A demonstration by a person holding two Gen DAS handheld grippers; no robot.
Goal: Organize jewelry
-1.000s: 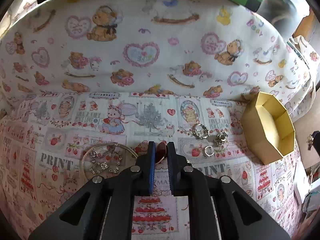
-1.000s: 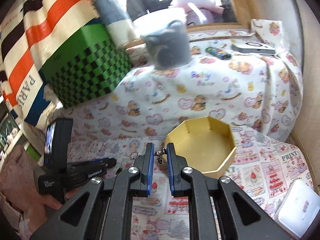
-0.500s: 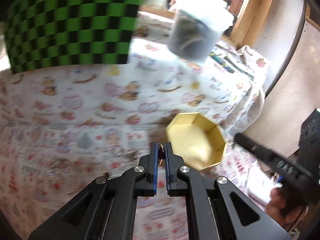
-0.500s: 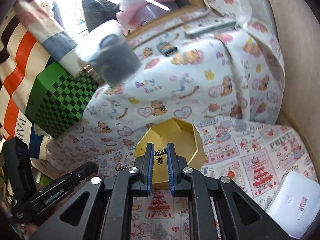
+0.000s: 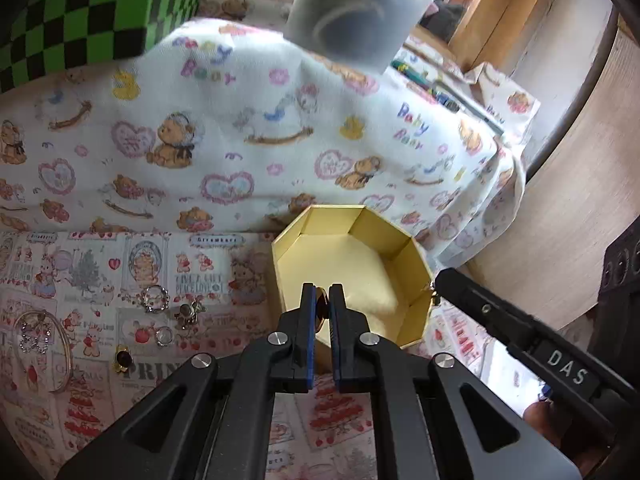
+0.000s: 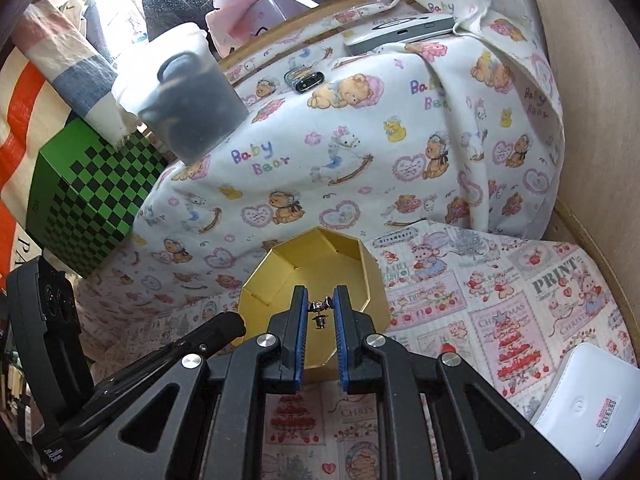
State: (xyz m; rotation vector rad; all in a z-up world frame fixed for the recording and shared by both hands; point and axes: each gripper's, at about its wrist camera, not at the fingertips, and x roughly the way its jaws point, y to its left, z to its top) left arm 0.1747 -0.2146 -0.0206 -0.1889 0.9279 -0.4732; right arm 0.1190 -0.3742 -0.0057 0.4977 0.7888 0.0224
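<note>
The yellow octagonal box (image 5: 372,276) is sitting open on the printed cloth (image 5: 208,264), and both carried pieces are hanging close to it. In the left wrist view the box is filling the centre of the frame, directly ahead of the left gripper (image 5: 322,300), whose jaws are clamped on a small gold piece (image 5: 320,306). That piece is showing just past the box's near wall, seemingly over the pale floor inside.

In the right wrist view the box (image 6: 280,280) is lying just above centre, straight ahead of the right gripper (image 6: 320,306). Its jaws are pinching a small silver stud earring (image 6: 319,312) crosswise, the post and back dangling downward. The earring is appearing over the near rim rather than clearly over the hollow. From the left view, the right gripper's tip (image 5: 444,280) is meeting the box at its right-hand wall, so it is approaching from the side while the left one is coming over the near edge.

Judging by this, the left hand is looking nearer to a clean drop, and the right one is probably needing a little more reach forward.

Further out, at the lower left of the left view, other jewelry is waiting on the cloth: a bangle (image 5: 66,354), a silver ring (image 5: 154,299), a plain ring (image 5: 164,335) and a dark-stoned gold ring (image 5: 122,358).
</note>
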